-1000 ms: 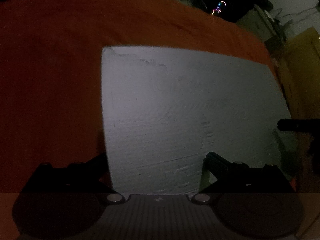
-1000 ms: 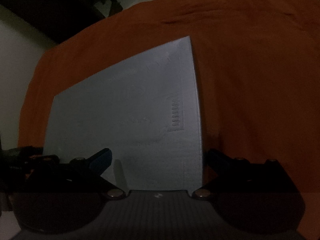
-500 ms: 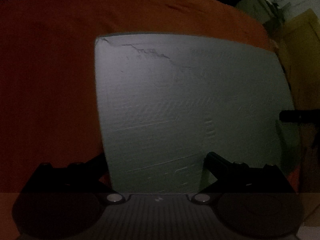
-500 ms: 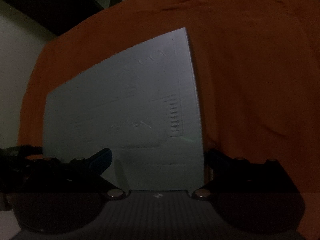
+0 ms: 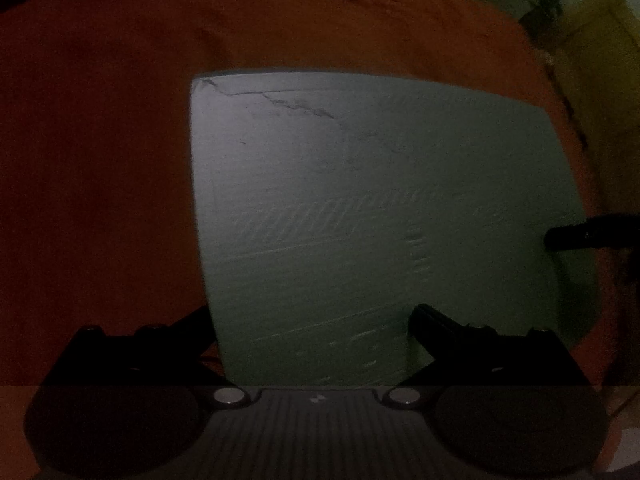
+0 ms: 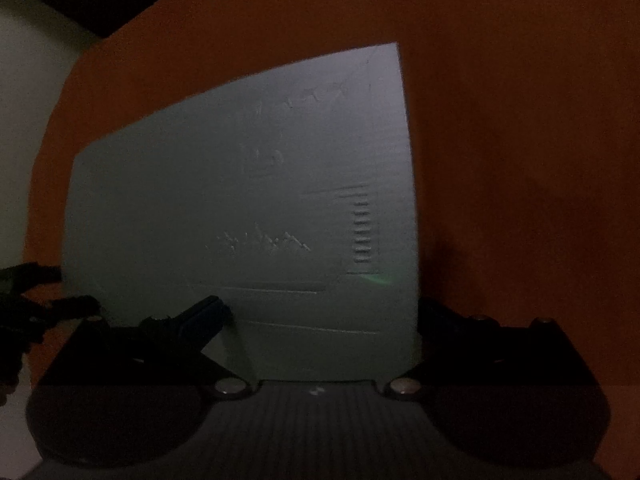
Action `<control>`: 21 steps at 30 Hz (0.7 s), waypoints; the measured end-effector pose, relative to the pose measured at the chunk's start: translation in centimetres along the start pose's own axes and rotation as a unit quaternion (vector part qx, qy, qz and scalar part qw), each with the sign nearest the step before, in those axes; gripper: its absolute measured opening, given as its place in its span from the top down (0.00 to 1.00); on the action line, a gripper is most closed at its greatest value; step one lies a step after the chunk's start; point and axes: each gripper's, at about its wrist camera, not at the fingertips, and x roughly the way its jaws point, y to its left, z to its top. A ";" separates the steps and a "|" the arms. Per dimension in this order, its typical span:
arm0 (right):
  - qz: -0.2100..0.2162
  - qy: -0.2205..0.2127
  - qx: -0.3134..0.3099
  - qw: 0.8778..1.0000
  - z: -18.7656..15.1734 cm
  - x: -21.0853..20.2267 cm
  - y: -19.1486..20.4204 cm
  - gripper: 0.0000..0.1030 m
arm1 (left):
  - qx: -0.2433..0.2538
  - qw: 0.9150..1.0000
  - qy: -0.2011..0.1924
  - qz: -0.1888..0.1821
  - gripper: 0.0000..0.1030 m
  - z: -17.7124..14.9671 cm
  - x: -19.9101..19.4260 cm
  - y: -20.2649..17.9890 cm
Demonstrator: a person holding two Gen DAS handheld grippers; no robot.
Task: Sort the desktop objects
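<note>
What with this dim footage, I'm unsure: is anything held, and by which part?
Unclear: left gripper and right gripper, both open, straddle near corners of the white board.

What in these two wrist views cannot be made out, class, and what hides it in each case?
- Marks pressed into the pale board: unreadable in both views, too dim.
- Orange cloth beneath the board: covered by it.
- Left claw: one finger lies behind the board's edge, so its grip is unclear.
- Right claw: likewise, in the right wrist view.
- Dark object: cut off by the left wrist view's right edge.
</note>
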 end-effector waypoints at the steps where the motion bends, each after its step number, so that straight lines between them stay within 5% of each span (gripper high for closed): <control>1: 0.003 0.003 0.001 1.000 0.1 0.4 -0.1 0.00 | 0.004 1.000 0.003 0.002 0.01 -0.3 0.2 -0.2; 7: -0.019 -0.027 -0.072 0.997 1.1 1.6 1.3 0.00 | -0.029 0.999 0.023 -0.016 0.00 -2.5 1.9 2.1; 14: 0.003 -0.034 -0.070 0.997 3.4 2.0 0.5 0.00 | -0.031 0.999 0.015 -0.024 0.00 -3.6 0.9 2.2; 21: 0.000 -0.007 -0.070 0.998 4.6 1.3 -1.0 0.00 | 0.016 1.000 0.011 -0.007 0.01 -4.7 -0.3 1.6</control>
